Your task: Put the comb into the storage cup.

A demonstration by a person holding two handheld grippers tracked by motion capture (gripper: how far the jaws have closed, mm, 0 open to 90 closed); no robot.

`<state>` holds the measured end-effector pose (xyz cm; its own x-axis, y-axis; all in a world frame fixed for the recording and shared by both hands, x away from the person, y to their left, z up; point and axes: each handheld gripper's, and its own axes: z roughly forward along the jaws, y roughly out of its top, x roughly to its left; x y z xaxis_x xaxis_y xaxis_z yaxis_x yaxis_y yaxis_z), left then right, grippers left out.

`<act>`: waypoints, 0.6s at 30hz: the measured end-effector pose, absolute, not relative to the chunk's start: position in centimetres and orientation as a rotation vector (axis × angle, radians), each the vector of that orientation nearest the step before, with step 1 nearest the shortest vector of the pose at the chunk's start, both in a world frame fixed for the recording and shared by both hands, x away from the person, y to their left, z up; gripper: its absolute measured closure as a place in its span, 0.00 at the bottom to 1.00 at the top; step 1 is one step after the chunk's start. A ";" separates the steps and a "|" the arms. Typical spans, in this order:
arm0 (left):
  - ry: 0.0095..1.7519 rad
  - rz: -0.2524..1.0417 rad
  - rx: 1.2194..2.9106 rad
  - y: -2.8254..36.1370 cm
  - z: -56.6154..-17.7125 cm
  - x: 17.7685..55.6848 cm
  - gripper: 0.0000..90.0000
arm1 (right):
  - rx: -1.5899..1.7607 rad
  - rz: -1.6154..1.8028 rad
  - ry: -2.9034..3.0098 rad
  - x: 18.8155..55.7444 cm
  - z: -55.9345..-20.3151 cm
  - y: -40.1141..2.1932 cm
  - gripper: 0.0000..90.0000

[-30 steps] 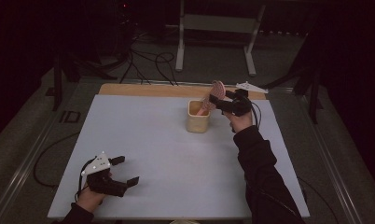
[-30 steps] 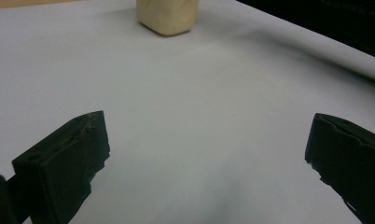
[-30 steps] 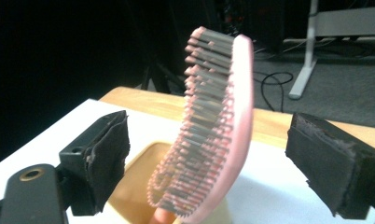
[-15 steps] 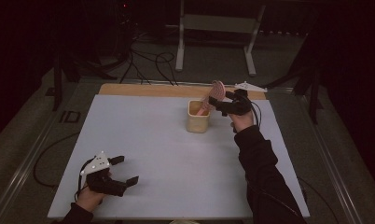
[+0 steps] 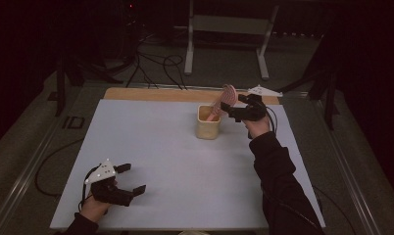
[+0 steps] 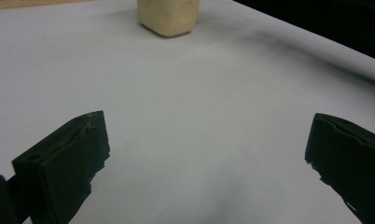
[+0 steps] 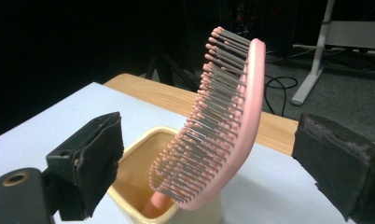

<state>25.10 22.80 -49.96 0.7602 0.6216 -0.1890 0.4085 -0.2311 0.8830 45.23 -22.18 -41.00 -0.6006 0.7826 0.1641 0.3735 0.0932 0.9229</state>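
Observation:
A cream square cup (image 5: 208, 127) stands at the back middle of the white table (image 5: 175, 161). A pink hairbrush (image 5: 226, 96) stands handle-down in it and leans toward the right. My right gripper (image 5: 232, 105) is just right of the cup, open, its jaws wide on either side of the brush head without touching it. In the right gripper view the hairbrush (image 7: 232, 121) has its bristles facing left above the cup (image 7: 129, 154), in front of the right gripper (image 7: 213, 158). My left gripper (image 5: 132, 178) rests open near the front left edge. In its own view the left gripper (image 6: 209, 154) points at the far-off cup (image 6: 169, 16).
A wooden strip (image 5: 156, 94) runs along the table's far edge. Beyond it the dark floor holds cables (image 5: 156, 63) and a grey metal stand (image 5: 224, 29). A white three-cornered plate (image 5: 264, 91) shows behind the right hand.
The right hand has shifted very slightly toward me. The brush, the cup and the left gripper stay where they were.

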 end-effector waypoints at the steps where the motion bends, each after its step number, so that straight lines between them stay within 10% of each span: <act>1: 0.794 0.242 1.858 22.8 -50.0 25.1 0.00 | 1.136 1.510 2.011 45.2 -41.0 -22.2 0.10; 18: 0.793 0.243 1.859 22.8 -49.9 25.1 0.00 | 1.128 1.475 2.046 43.6 -41.2 -23.0 0.10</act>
